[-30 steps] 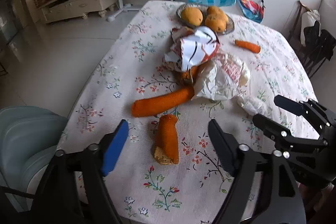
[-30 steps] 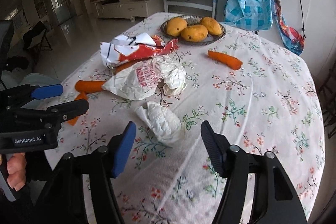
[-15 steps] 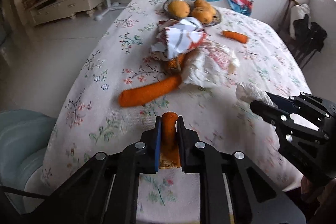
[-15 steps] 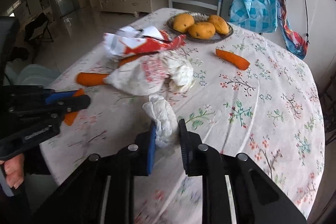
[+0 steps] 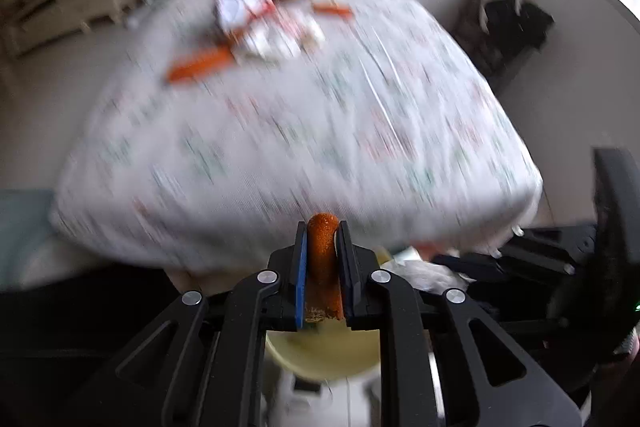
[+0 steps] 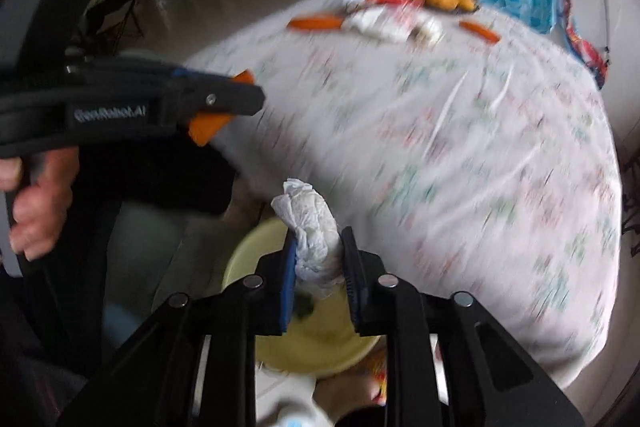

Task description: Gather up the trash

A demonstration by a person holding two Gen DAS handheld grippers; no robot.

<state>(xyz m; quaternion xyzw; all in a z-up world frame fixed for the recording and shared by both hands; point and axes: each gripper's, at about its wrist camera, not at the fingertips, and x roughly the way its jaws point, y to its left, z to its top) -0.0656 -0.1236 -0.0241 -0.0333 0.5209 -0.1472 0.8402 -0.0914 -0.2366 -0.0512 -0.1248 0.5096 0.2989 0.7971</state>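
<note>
both grippers off table (image 5: 360, 131), bg blurred

Three carrots (image 6: 316, 23), one carrot piece (image 5: 323, 267), one tissue wad (image 6: 316, 231), one yellow bin (image 6: 320, 339)

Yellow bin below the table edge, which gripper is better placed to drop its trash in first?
Probably right. The right gripper holds the crumpled tissue directly over the yellow bin; the left gripper, clamping the carrot piece, sits further off to the side.
</note>
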